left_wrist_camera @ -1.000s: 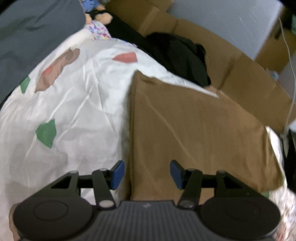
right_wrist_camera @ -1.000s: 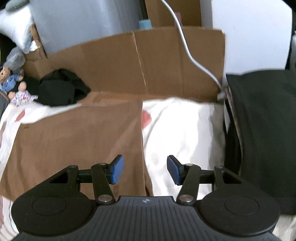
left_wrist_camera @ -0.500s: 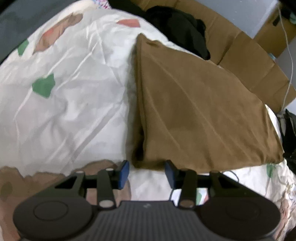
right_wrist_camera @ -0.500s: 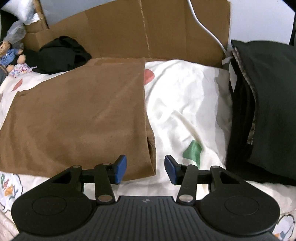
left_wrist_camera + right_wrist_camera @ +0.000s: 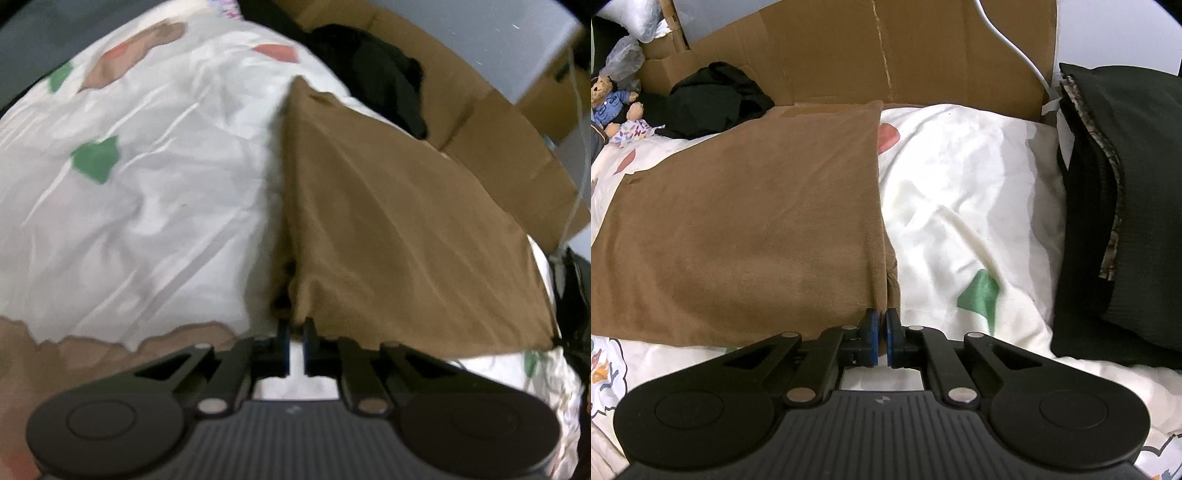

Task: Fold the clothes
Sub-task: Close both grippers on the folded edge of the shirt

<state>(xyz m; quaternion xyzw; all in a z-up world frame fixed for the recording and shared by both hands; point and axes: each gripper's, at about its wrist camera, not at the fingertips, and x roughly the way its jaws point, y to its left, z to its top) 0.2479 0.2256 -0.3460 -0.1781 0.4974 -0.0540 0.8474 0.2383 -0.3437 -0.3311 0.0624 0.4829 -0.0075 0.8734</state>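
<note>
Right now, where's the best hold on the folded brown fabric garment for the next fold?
The two near corners of the folded brown fabric garment, approached from the near edge. The layers open there, and the left gripper and right gripper are already shut on them.

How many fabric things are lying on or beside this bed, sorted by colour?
Brown: 1, the folded brown cloth, pinched at its near corners by the left claw and right claw.
Black: 2, the crumpled black garment and the stacked black folded clothes.
Total: 3.
</note>
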